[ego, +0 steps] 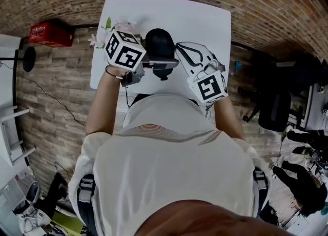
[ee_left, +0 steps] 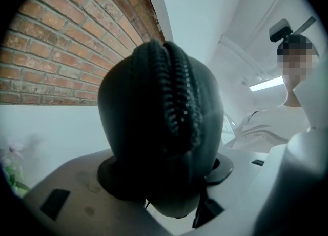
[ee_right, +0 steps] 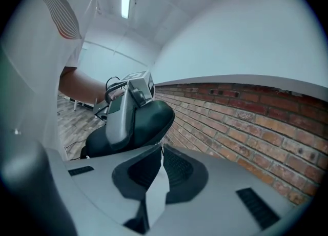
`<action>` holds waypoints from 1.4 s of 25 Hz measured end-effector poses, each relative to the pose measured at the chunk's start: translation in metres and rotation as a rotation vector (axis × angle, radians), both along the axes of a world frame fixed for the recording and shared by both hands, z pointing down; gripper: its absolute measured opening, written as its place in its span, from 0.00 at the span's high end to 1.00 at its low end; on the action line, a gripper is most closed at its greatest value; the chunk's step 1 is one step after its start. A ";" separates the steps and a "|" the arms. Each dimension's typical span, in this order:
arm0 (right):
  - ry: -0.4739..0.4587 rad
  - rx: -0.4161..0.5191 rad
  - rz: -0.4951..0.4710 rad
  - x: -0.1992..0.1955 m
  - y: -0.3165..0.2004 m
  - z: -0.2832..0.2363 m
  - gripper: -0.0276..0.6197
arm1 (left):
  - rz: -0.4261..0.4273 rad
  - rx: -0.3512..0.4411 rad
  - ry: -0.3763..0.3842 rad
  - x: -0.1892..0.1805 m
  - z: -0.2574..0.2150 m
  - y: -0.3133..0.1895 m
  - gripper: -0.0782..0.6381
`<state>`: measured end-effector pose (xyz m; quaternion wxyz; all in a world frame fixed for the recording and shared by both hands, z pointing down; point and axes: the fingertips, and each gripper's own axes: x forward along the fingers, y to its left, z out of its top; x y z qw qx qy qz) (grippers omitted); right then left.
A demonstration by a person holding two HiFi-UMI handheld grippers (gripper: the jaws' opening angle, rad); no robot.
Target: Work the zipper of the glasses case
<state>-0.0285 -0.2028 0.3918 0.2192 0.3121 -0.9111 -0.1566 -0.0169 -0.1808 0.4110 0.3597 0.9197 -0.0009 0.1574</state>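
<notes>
The black glasses case [ego: 160,44] is held up over the white table [ego: 205,19]. My left gripper [ego: 160,65] is shut on it, one finger on each side. In the left gripper view the case [ee_left: 154,127] fills the middle, its zipper [ee_left: 177,91] running up the near face between the jaws of the left gripper [ee_left: 164,178]. A small dark tab [ee_left: 205,207] hangs at its lower end. My right gripper [ego: 180,50] is shut, with its tips at the case's right end. In the right gripper view the right gripper [ee_right: 161,150] meets just under the case [ee_right: 148,122]. Whether it pinches the pull is hidden.
A sprig of artificial flowers [ego: 105,27] lies at the table's left edge. A red box [ego: 50,34] sits on the floor to the left, and a dark office chair [ego: 274,109] stands to the right. A brick wall [ee_right: 246,122] is behind the table.
</notes>
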 end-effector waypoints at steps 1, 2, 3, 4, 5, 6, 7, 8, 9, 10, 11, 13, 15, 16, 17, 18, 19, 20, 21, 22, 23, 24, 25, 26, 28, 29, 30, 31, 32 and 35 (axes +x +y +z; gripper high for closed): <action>0.003 0.006 0.001 0.001 0.000 -0.001 0.86 | 0.027 0.002 -0.025 0.001 0.005 0.005 0.51; 0.006 0.013 0.002 0.002 0.000 -0.002 0.86 | 0.057 0.005 -0.052 0.002 0.010 0.011 0.51; 0.008 0.020 0.004 0.003 -0.001 -0.002 0.86 | 0.089 0.009 -0.081 0.004 0.015 0.017 0.51; 0.012 0.026 0.007 0.004 -0.001 -0.003 0.86 | 0.121 0.014 -0.107 0.005 0.021 0.022 0.51; 0.020 0.034 0.010 0.005 0.000 -0.003 0.86 | 0.150 0.020 -0.128 0.006 0.026 0.027 0.51; 0.031 0.042 0.010 0.006 0.000 -0.002 0.86 | 0.175 0.025 -0.144 0.006 0.031 0.031 0.51; 0.046 0.051 0.008 0.006 0.001 -0.002 0.86 | 0.194 0.030 -0.156 0.006 0.035 0.035 0.51; 0.063 0.058 0.004 0.006 0.002 0.000 0.86 | 0.208 0.034 -0.165 0.005 0.039 0.037 0.51; 0.078 0.065 -0.001 0.005 0.003 0.001 0.86 | 0.219 0.039 -0.173 0.004 0.042 0.038 0.51; 0.089 0.071 -0.004 0.005 0.003 0.001 0.86 | 0.228 0.042 -0.182 0.004 0.044 0.039 0.51; 0.097 0.076 -0.006 0.005 0.003 0.002 0.86 | 0.235 0.045 -0.192 0.003 0.046 0.040 0.51; 0.114 0.081 -0.010 0.005 0.003 0.004 0.86 | 0.246 0.055 -0.221 0.003 0.051 0.040 0.51; 0.136 0.086 -0.018 0.005 0.002 0.006 0.86 | 0.257 0.074 -0.265 0.002 0.058 0.040 0.51; 0.148 0.090 -0.023 0.006 0.002 0.007 0.86 | 0.264 0.086 -0.289 0.002 0.061 0.040 0.51; 0.162 0.095 -0.030 0.006 0.001 0.008 0.86 | 0.271 0.097 -0.313 0.001 0.064 0.040 0.51; 0.179 0.103 -0.038 0.006 0.001 0.009 0.86 | 0.280 0.106 -0.338 0.001 0.067 0.040 0.51; 0.202 0.115 -0.047 0.006 0.001 0.010 0.86 | 0.290 0.116 -0.367 0.000 0.071 0.040 0.51; 0.231 0.130 -0.059 0.005 0.002 0.011 0.86 | 0.302 0.127 -0.401 -0.002 0.075 0.040 0.51; 0.264 0.148 -0.073 0.004 0.002 0.012 0.86 | 0.314 0.140 -0.441 -0.004 0.080 0.040 0.51; 0.298 0.166 -0.088 0.003 0.002 0.014 0.86 | 0.326 0.155 -0.482 -0.006 0.085 0.039 0.51; 0.332 0.183 -0.103 0.002 0.002 0.016 0.86 | 0.337 0.169 -0.518 -0.008 0.090 0.038 0.51; 0.363 0.199 -0.118 0.001 0.003 0.018 0.86 | 0.347 0.180 -0.548 -0.010 0.095 0.038 0.51; 0.390 0.213 -0.131 0.000 0.003 0.019 0.86 | 0.355 0.187 -0.570 -0.011 0.098 0.037 0.51; 0.414 0.227 -0.144 0.000 0.003 0.020 0.86 | 0.361 0.191 -0.587 -0.012 0.101 0.036 0.51; 0.453 0.251 -0.170 -0.003 0.002 0.021 0.86 | 0.364 0.198 -0.613 -0.012 0.105 0.035 0.51; 0.466 0.259 -0.180 -0.004 0.002 0.021 0.86 | 0.362 0.201 -0.620 -0.012 0.107 0.034 0.51; 0.475 0.264 -0.187 -0.005 0.001 0.021 0.86 | 0.358 0.204 -0.623 -0.011 0.108 0.033 0.51; 0.480 0.266 -0.192 -0.005 0.001 0.021 0.85 | 0.354 0.205 -0.623 -0.011 0.109 0.032 0.51; 0.482 0.267 -0.195 -0.005 0.001 0.021 0.85 | 0.350 0.207 -0.623 -0.010 0.110 0.032 0.51; 0.479 0.252 -0.201 -0.005 0.002 0.025 0.86 | 0.350 0.236 -0.634 -0.011 0.115 0.030 0.51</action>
